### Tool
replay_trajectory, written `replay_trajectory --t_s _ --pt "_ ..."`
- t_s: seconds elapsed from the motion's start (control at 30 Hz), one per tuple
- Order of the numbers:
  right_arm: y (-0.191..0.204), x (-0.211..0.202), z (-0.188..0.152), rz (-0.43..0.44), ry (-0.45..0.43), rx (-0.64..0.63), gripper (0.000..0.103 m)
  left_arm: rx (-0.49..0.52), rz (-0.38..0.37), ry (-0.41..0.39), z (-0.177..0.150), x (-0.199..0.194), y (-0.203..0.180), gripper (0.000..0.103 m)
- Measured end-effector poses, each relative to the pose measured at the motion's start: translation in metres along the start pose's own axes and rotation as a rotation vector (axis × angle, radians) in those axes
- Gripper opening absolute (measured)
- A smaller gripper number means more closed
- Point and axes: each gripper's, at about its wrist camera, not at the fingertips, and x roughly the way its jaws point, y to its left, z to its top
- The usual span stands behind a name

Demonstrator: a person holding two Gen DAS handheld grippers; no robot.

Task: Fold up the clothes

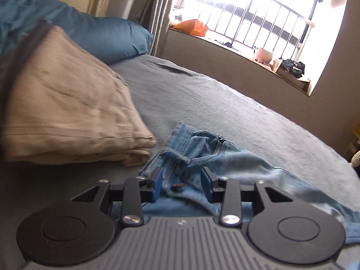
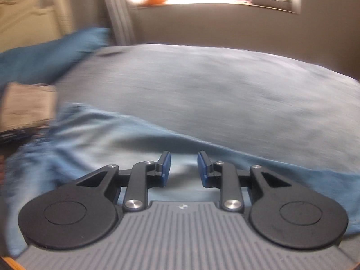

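Left gripper (image 1: 183, 184) low centre of the left wrist view, jaws parted a moderate gap; light blue jeans (image 1: 202, 157) bunched between the blue pads (image 1: 157, 183), waistband and pocket just past the tips, cloth seems loose, pads not pressing it; right gripper (image 2: 183, 171) low centre of the right wrist view, jaws narrower but apart, nothing pinched, hovering over the jeans (image 2: 101, 135), which run as a band from lower left to lower right; jeans lie on the grey-blue bed sheet (image 1: 213, 94); left view alone shows sharply a folded beige cloth (image 1: 67, 103) at left, just beside the jeans, a blue pillow (image 1: 108, 38) behind it, window railing (image 1: 258, 20) upper right; right view blurred, beige cloth (image 2: 27, 105) only at the left edge.
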Motion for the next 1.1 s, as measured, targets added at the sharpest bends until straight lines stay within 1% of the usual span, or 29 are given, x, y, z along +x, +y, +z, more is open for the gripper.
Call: replay_trajectory --t_s 0.07,0.13,0.23,0.3,0.4,0.47,0.53,0.63,0.67,0.8,0.83,0.93,1.03,1.1 --pt "0.029 -0.006 0.003 0.094 0.004 -0.031 0.030 -0.018 0.000 0.009 -0.006 -0.026 0.013 0.049" --pt "0.062 -0.010 0.002 0.181 0.021 -0.075 0.031 -0.051 0.014 0.039 -0.017 -0.048 0.028 0.051" --pt "0.112 -0.016 -0.007 0.303 0.057 -0.182 0.031 -0.103 0.045 0.099 -0.035 -0.070 0.052 0.051" --pt "0.143 -0.016 -0.017 0.385 0.089 -0.254 0.031 -0.141 0.070 0.133 -0.050 -0.078 0.064 0.051" --pt "0.188 -0.020 -0.037 0.514 0.144 -0.368 0.031 -0.207 0.066 0.163 -0.068 -0.082 0.078 0.051" --pt "0.216 -0.025 -0.054 0.597 0.185 -0.465 0.031 -0.244 0.058 0.180 -0.078 -0.080 0.085 0.051" --pt "0.239 -0.031 -0.072 0.643 0.217 -0.577 0.031 -0.273 0.047 0.198 -0.086 -0.078 0.089 0.051" --pt "0.264 -0.043 -0.100 0.648 0.251 -0.752 0.031 -0.304 0.028 0.209 -0.096 -0.076 0.093 0.051" --pt "0.270 -0.045 -0.109 0.643 0.254 -0.810 0.031 -0.296 0.029 0.207 -0.097 -0.075 0.091 0.051" --pt "0.292 -0.050 -0.136 0.588 0.237 -0.993 0.031 -0.275 0.040 0.202 -0.101 -0.073 0.087 0.050" --pt "0.295 -0.051 -0.140 0.582 0.227 -1.029 0.031 -0.275 0.043 0.201 -0.101 -0.072 0.086 0.047" --pt "0.304 -0.050 -0.153 0.560 0.207 -1.138 0.031 -0.271 0.051 0.203 -0.101 -0.069 0.083 0.034" --pt "0.311 -0.047 -0.168 0.488 0.189 -1.245 0.031 -0.274 0.058 0.203 -0.102 -0.067 0.082 0.032" --pt "0.314 -0.043 -0.173 0.443 0.200 -1.273 0.029 -0.272 0.062 0.203 -0.102 -0.067 0.081 0.032"
